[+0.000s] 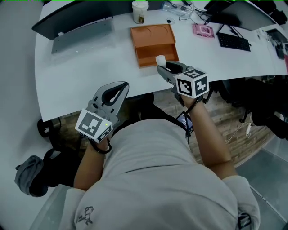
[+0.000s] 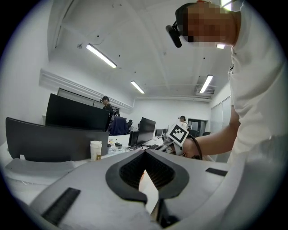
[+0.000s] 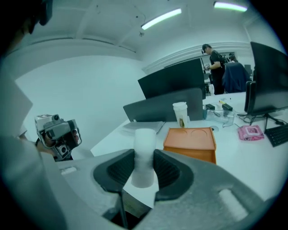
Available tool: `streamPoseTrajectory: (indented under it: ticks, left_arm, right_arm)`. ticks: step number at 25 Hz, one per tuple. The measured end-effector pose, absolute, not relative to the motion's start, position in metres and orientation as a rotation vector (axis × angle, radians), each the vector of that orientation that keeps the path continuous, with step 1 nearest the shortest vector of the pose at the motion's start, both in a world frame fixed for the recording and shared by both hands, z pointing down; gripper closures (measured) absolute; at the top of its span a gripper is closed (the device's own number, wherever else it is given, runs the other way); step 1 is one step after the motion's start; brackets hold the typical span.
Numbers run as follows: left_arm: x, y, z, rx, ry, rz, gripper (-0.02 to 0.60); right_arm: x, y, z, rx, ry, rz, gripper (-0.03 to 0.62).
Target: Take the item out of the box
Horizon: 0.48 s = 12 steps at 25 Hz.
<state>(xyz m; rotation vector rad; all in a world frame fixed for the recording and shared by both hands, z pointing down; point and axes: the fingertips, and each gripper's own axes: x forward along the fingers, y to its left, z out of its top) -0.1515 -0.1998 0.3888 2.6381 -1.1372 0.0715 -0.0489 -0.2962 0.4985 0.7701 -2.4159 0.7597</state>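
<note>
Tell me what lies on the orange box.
Only two empty round recesses show on the orange box. Its inside is covered. The right gripper holds a white cylinder.

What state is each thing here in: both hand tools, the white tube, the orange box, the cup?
Left gripper: shut, empty.
Right gripper: shut on the white cylinder.
White cylinder: clamped between the jaws, outside the orange box.
Orange box: resting on the table, untouched.
Paper cup: upright on the table.

This is an open-plan office. A long white desk (image 1: 90, 67) carries dark monitors (image 2: 76, 117), a keyboard (image 1: 233, 42) and a paper cup (image 1: 140, 11). Far off, people (image 3: 215, 60) stand among more screens and desks under ceiling strip lights (image 2: 101, 55).
</note>
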Motion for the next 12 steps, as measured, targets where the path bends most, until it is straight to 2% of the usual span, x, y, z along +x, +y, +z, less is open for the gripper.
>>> streamPoseTrajectory:
  ticks: [12]
  left_arm:
    - [-0.164, -0.139, 0.335, 2.742, -1.091, -0.009, 0.583]
  right_arm:
    - [-0.06, -0.205, 0.399, 0.779, -2.67, 0.545, 0.462]
